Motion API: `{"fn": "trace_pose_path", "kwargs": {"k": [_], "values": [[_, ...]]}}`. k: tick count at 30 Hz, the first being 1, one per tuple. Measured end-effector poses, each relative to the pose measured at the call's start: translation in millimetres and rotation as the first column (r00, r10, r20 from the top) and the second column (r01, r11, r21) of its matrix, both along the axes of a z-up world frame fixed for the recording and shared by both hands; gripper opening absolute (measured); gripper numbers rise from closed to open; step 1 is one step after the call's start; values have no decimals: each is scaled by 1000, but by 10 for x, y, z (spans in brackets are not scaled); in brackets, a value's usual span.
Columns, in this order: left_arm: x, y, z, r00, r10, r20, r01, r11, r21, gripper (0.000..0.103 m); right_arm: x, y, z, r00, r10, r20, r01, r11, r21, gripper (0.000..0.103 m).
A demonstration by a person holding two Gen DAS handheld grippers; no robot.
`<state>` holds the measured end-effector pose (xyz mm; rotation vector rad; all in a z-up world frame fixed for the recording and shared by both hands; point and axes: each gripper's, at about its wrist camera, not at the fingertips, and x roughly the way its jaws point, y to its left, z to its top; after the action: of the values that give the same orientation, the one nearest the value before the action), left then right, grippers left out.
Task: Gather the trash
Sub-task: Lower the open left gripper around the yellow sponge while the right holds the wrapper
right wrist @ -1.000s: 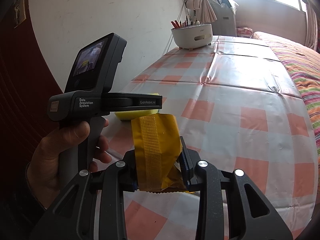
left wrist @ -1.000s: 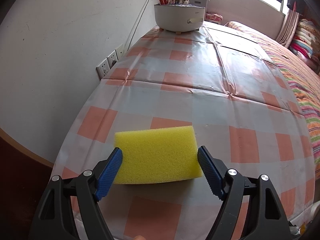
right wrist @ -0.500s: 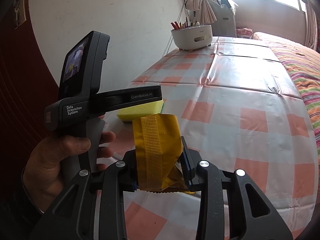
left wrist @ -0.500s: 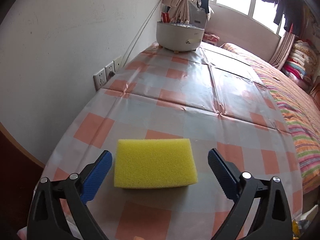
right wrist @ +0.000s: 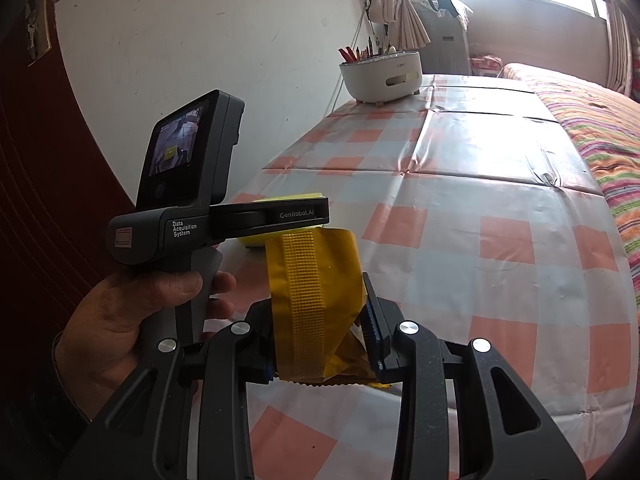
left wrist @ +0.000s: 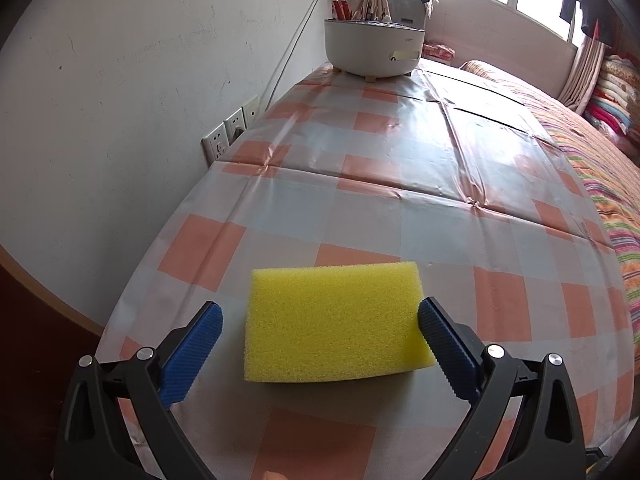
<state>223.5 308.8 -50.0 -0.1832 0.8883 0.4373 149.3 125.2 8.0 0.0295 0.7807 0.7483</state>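
A yellow sponge (left wrist: 336, 322) lies flat on the checked tablecloth (left wrist: 400, 208) near the table's front end. My left gripper (left wrist: 320, 344) is open, its blue pads on either side of the sponge; the right pad touches or nearly touches the sponge's end, the left pad stands apart. In the right wrist view the left gripper's body (right wrist: 224, 220) hides most of the sponge (right wrist: 276, 200). My right gripper (right wrist: 320, 344) is shut on a crumpled yellow wrapper (right wrist: 316, 284) and holds it above the table's front edge.
A white round holder (left wrist: 374, 46) with pens stands at the table's far end by the wall. Wall sockets (left wrist: 230, 132) sit at the table's left edge. A striped bed (left wrist: 600, 168) runs along the right side. Dark red wall panel (right wrist: 44, 160) at left.
My left gripper opened and let go of the sponge, drew back, then came forward around it again. My right gripper kept its hold on the wrapper and stayed put.
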Motion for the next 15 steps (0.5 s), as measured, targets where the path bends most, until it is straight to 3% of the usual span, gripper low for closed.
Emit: {"fn": "trace_pose_path", "kwargs": {"k": [15], "values": [[-28,65,-1,999,-23,-38,22,999,-38,95,-44,-61,65,1000,-21,7,20,1000,11,33]]}}
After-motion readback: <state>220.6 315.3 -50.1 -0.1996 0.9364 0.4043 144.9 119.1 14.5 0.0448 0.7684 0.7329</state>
